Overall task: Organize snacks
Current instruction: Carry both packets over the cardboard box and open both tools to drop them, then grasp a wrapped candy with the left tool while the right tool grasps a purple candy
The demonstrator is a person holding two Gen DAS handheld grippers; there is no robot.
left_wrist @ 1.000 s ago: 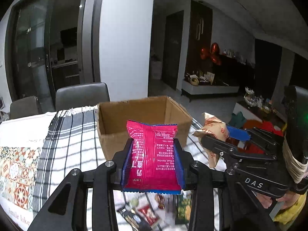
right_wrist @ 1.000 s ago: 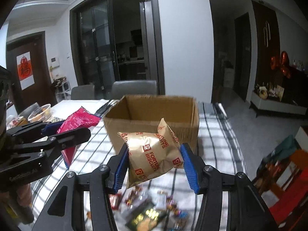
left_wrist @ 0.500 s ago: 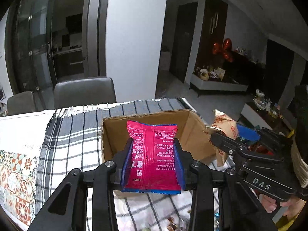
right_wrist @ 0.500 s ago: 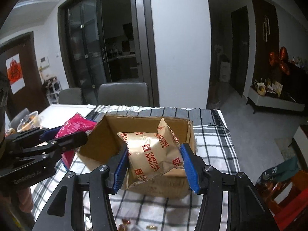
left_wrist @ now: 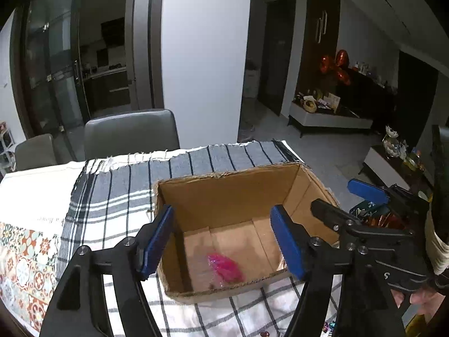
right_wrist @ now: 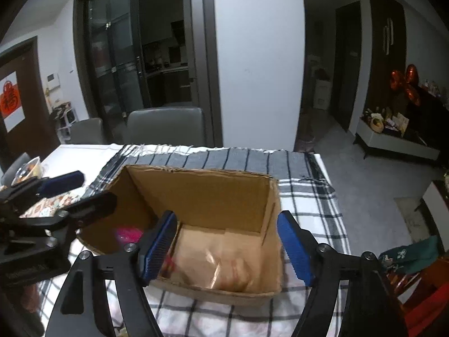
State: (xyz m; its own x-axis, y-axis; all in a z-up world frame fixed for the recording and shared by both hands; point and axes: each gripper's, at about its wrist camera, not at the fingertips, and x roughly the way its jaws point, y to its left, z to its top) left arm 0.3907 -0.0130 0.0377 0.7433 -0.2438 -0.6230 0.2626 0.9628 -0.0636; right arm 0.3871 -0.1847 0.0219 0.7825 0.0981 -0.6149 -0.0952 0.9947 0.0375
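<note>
An open cardboard box (left_wrist: pixel 233 193) (right_wrist: pixel 207 193) stands on a plaid cloth. A pink snack packet (left_wrist: pixel 224 266) lies blurred on the box floor; it also shows in the right wrist view (right_wrist: pixel 126 234). A golden biscuit packet (right_wrist: pixel 227 269) lies blurred inside the box's right part. My left gripper (left_wrist: pixel 224 244) is open and empty above the box's near edge. My right gripper (right_wrist: pixel 227 244) is open and empty above the box, to the right of the left one.
The plaid cloth (left_wrist: pixel 112 196) covers the table, with a patterned mat (left_wrist: pixel 22 252) at the left. Grey chairs (left_wrist: pixel 132 132) stand behind the table. A bowl (right_wrist: pixel 28 168) sits far left. Loose snacks (left_wrist: pixel 376 219) lie right of the box.
Both grippers have opened over the box. The pink packet and the golden biscuit packet have dropped from the jaws into the box. Both views have tilted further down over the box.
</note>
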